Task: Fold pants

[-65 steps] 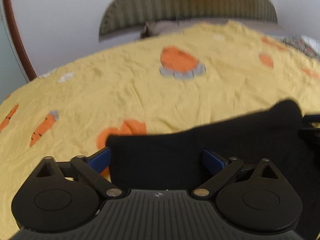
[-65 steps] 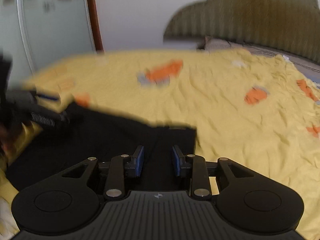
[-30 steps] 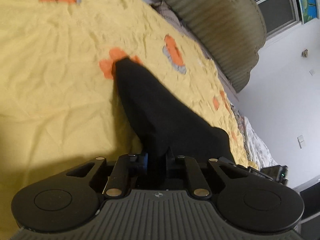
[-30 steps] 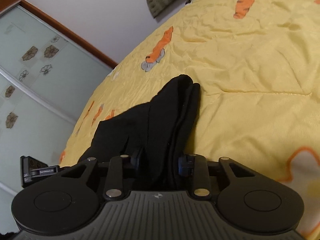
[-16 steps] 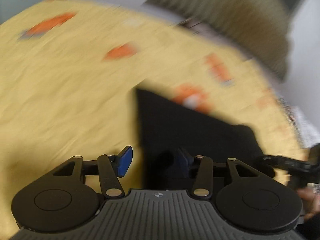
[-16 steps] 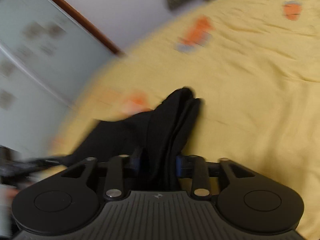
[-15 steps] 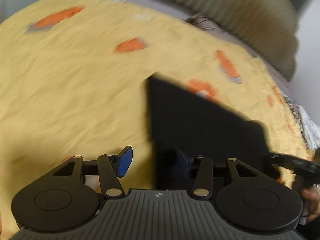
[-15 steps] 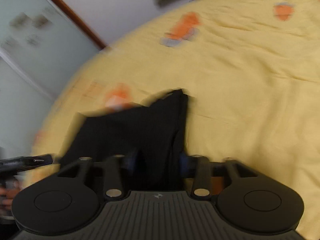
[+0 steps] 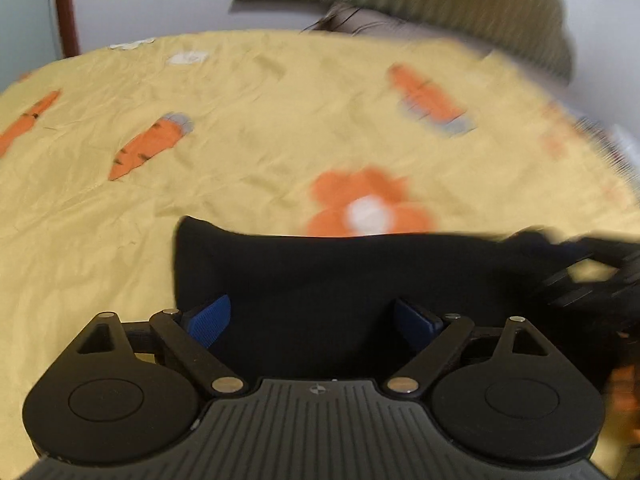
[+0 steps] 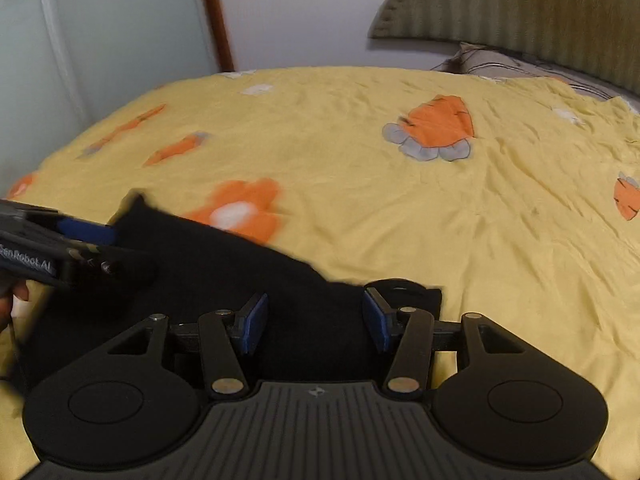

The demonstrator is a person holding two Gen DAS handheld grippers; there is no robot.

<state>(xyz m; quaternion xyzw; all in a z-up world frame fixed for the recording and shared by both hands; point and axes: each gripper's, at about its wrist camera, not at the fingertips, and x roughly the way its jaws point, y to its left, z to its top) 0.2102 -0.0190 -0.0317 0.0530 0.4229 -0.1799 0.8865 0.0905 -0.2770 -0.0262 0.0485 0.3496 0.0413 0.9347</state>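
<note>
The black pants (image 9: 360, 276) lie folded in a flat band on the yellow bedspread (image 9: 240, 160). My left gripper (image 9: 314, 320) hovers over their left end; its jaws are opening wide, and the blue pads (image 9: 210, 322) stand clear of the cloth. In the right wrist view the pants (image 10: 224, 276) run from the left edge to the middle. My right gripper (image 10: 316, 322) is open over their right end, with cloth below the gap but not pinched. The left gripper (image 10: 60, 248) shows at the pants' far corner.
The bedspread (image 10: 440, 220) has orange carrot and flower prints and spreads wide beyond the pants. A padded headboard (image 10: 520, 4) and a pillow (image 10: 480, 58) are at the back. A glass wardrobe door (image 10: 100, 40) stands on the left. A hand (image 10: 8, 304) shows at the left edge.
A second ago both grippers were shut on the bunched pants. Both have let go and rolled level. The pants now lie flat on the bed.
</note>
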